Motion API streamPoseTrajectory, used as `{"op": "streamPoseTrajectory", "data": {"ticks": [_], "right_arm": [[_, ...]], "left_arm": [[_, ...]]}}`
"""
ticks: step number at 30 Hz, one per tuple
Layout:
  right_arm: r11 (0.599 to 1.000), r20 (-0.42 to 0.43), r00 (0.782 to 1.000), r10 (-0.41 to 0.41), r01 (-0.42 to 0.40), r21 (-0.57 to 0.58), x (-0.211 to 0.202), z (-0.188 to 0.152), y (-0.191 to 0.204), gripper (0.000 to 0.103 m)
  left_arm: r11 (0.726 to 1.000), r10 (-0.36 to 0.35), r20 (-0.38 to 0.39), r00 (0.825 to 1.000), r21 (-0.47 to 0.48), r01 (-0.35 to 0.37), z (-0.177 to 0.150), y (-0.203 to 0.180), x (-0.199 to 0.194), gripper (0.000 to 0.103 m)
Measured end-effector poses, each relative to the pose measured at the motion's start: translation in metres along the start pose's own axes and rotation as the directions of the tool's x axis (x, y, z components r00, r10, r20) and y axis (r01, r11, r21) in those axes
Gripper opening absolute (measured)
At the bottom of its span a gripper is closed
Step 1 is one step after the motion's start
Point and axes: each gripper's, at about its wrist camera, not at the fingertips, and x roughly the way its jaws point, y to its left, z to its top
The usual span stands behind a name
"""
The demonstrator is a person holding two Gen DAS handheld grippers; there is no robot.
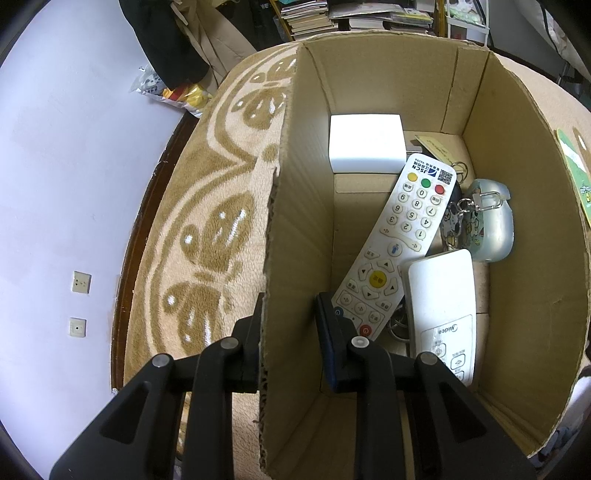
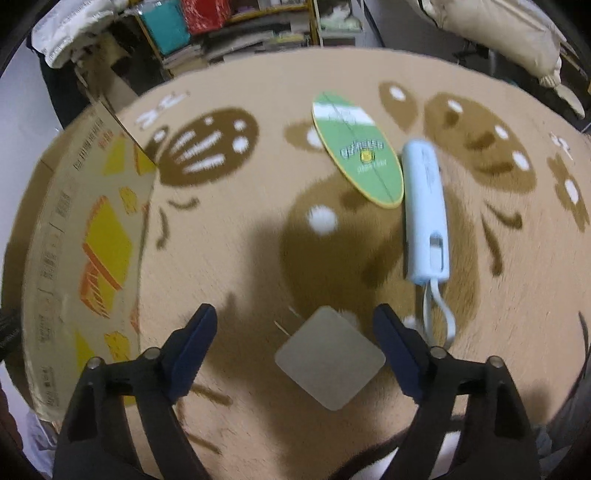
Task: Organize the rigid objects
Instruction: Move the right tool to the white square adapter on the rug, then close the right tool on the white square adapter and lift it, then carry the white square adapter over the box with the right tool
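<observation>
An open cardboard box [image 1: 524,221] stands on a tan patterned blanket [image 1: 207,206]. Inside lie a white keypad remote [image 1: 399,251], a white Midea remote [image 1: 443,310], a white cube [image 1: 365,144], a keyring with charms [image 1: 458,218] and a translucent bluish case [image 1: 495,225]. My left gripper [image 1: 288,325] is shut on the box's left wall, one finger outside and one inside. My right gripper [image 2: 295,332] is open just above a grey translucent square pad [image 2: 330,363]. Farther off lie a pale blue device with a cord [image 2: 424,210] and a green oval card [image 2: 356,151].
The box's printed outer side [image 2: 85,240] stands left of my right gripper. Stacked books and shelves [image 1: 332,18] run along the back. A dark coat [image 1: 166,40] and a bag of toys [image 1: 181,92] sit beyond the blanket's left edge, by a white wall [image 1: 55,184].
</observation>
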Motion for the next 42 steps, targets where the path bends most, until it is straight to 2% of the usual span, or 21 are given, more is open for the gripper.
{"op": "streamPoseTrajectory", "data": {"ticks": [7, 11, 12, 14, 15, 20, 32, 42], "right_arm": [[0.999, -0.049, 0.999, -0.017, 0.019, 0.032, 0.009, -0.009, -0.009, 0.09], [0.999, -0.062, 0.997, -0.04, 0.041, 0.013, 0.011, -0.014, -0.009, 0.089], [0.999, -0.061, 0.997, -0.051, 0.051, 0.006, 0.011, -0.015, -0.008, 0.087], [0.996, -0.062, 0.994, -0.088, 0.087, -0.014, 0.012, -0.016, -0.005, 0.068], [0.995, -0.061, 0.993, -0.097, 0.096, -0.017, 0.011, -0.016, -0.006, 0.066], [0.997, -0.06, 0.995, -0.076, 0.076, -0.006, 0.011, -0.014, -0.006, 0.066], [0.997, 0.026, 1.0, -0.004, 0.006, -0.079, -0.003, 0.004, 0.02, 0.066], [0.991, 0.108, 0.988, 0.111, -0.102, -0.092, -0.028, 0.026, 0.036, 0.066]], "left_arm": [[1.0, 0.001, 0.001, 1.0, 0.001, -0.001, 0.0, 0.0, 0.0, 0.024], [1.0, 0.002, 0.0, 1.0, 0.001, -0.002, 0.0, 0.0, -0.001, 0.024], [1.0, 0.003, 0.0, 1.0, 0.003, -0.003, 0.0, 0.0, -0.001, 0.024], [1.0, 0.003, 0.001, 1.0, 0.002, -0.003, 0.0, 0.0, -0.001, 0.024], [1.0, 0.003, 0.001, 1.0, 0.003, -0.003, 0.0, 0.0, -0.001, 0.024], [1.0, 0.003, 0.0, 1.0, 0.003, -0.003, 0.0, 0.0, -0.001, 0.024], [1.0, 0.007, 0.001, 1.0, 0.006, -0.007, -0.001, 0.0, -0.001, 0.024], [1.0, 0.015, 0.002, 1.0, 0.01, -0.015, -0.002, -0.002, -0.002, 0.024]]}}
